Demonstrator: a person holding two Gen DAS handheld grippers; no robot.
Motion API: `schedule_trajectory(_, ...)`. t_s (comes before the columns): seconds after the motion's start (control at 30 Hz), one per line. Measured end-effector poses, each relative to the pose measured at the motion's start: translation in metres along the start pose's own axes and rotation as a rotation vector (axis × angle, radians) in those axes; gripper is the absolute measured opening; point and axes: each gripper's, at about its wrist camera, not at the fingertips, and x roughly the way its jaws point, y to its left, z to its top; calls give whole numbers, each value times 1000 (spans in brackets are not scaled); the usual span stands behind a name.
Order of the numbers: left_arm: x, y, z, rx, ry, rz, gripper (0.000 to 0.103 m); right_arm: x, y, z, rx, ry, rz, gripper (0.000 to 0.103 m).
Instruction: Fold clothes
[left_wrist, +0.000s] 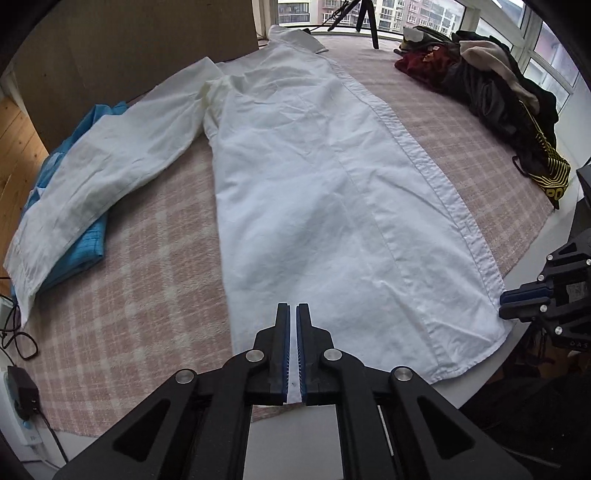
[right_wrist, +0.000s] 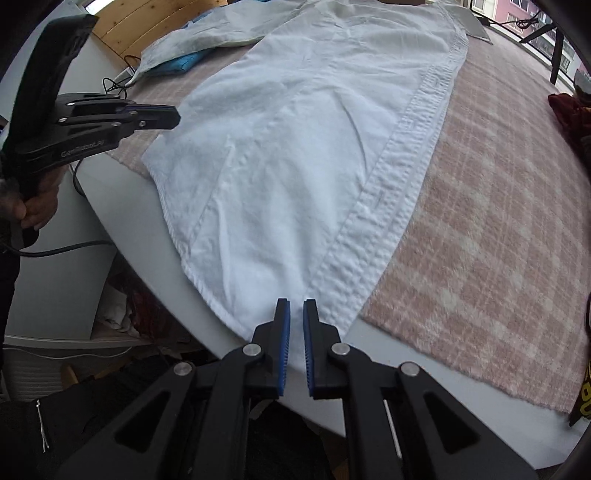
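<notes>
At the bench's near edge, the left gripper (left_wrist: 293, 347) is clamped on the hem of the white shirt (left_wrist: 314, 192), cloth visible between its ribbed blue pads. The right gripper (right_wrist: 296, 345) pinches the hem at the buttoned placket corner. The wrinkled woven shirt lies flat on a pink plaid blanket (left_wrist: 140, 258), long axis running away, collar at the far edge. The left gripper's side reads "GenRobot.AI". A dark clothes pile (left_wrist: 495, 92) sits far right.

Both wrist cameras look steeply down from close above the hem of a white shirt (left_wrist: 314, 177), facing twelve o'clock along it; both share that shirt.
</notes>
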Motion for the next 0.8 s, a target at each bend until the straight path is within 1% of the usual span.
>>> schedule_trajectory(0.07, 3, -9, 0, -5, -14, -30, 5, -16, -8, -3, 35, -40, 14, 8)
schedule_trajectory(0.1, 7, -13, 1, 0, -12, -33, 9, -23, -12, -2, 59, -65, 31, 9)
schedule_trajectory(0.13, 12, -15, 4, 4, 2, -31, 13, -28, -17, 1, 80, -91, 47, 12)
schedule_trajectory(0.17, 14, -20, 4, 10, 14, -27, 13, -31, -21, 6, 99, -117, 60, 17)
schedule_trajectory(0.2, 17, -23, 2, 19, 16, -17, 13, -32, -24, 11, 115, -134, 65, 19)
schedule_trajectory(0.23, 19, -25, 0, 27, 18, -9, 12, -30, -25, 15, 123, -137, 62, 21)
schedule_trajectory(0.3, 19, -23, 0, 19, 31, -7, 16, -24, -25, 19, 130, -130, 64, 21)
schedule_trajectory(0.33, 16, -20, 1, 8, 41, -6, 16, -25, -26, 19, 135, -126, 78, 21)
schedule_trajectory(0.4, 1, -10, 2, -17, 28, 1, 16, -32, -25, 21, 144, -133, 127, 21)
schedule_trajectory(0.47, -24, 9, 5, -49, 1, 16, 17, -50, -22, 27, 143, -158, 171, 21)
schedule_trajectory(0.5, -38, 20, 6, -59, -17, 36, 18, -62, -21, 32, 140, -180, 190, 21)
schedule_trajectory(0.57, -69, 48, 8, -70, -54, 100, 23, -91, -18, 47, 133, -235, 230, 21)
schedule_trajectory(0.6, -83, 62, 9, -76, -72, 131, 27, -106, -15, 56, 122, -261, 236, 21)
schedule_trajectory(0.63, -93, 77, 10, -87, -81, 155, 29, -121, -12, 65, 105, -286, 231, 23)
schedule_trajectory(0.73, -117, 131, 12, -117, -85, 229, 31, -167, -1, 92, 55, -361, 214, 35)
schedule_trajectory(0.8, -131, 168, 5, -128, -87, 281, 32, -189, 7, 111, 18, -398, 184, 37)
